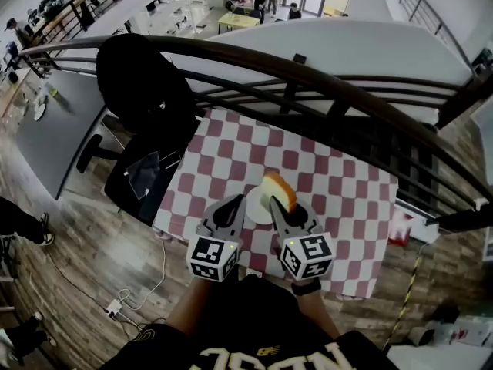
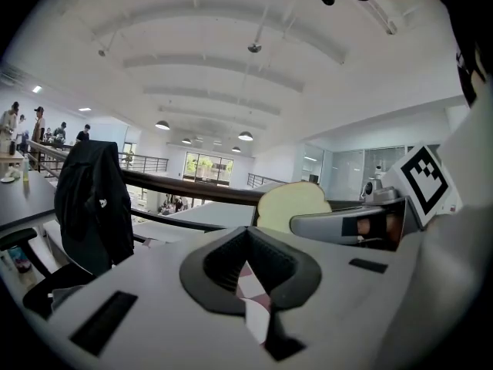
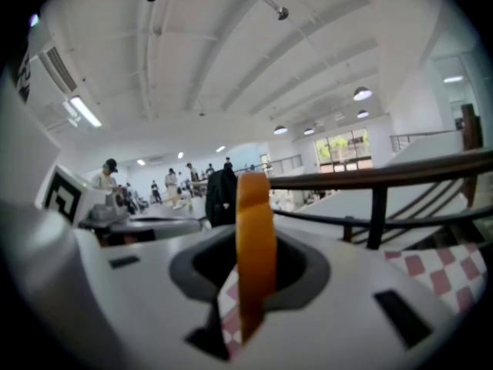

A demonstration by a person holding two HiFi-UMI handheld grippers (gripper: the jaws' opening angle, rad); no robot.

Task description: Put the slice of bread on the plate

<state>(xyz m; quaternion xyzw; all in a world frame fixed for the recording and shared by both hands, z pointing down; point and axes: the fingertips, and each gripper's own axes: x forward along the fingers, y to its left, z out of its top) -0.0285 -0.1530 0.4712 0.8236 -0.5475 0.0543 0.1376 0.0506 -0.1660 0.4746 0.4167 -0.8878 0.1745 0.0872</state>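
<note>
- The slice of bread (image 1: 279, 191) stands upright on its edge at the middle of the head view. My right claw (image 1: 276, 204) is clenched on its two faces.
- Just under it lies a white plate (image 1: 255, 211). The bread is over the plate's right part, and I cannot tell whether it touches.
- My left claw (image 1: 233, 203) is just left of the bread, its jaws closed together on nothing, its tip over the plate's left rim.
- The plate sits on the table (image 1: 350, 199), which has a red-and-white checked cloth.
- At the upper left, a chair draped with a black jacket (image 1: 142, 87) stands beside the table.
- A dark curved railing (image 1: 323, 83) runs behind the table.
</note>
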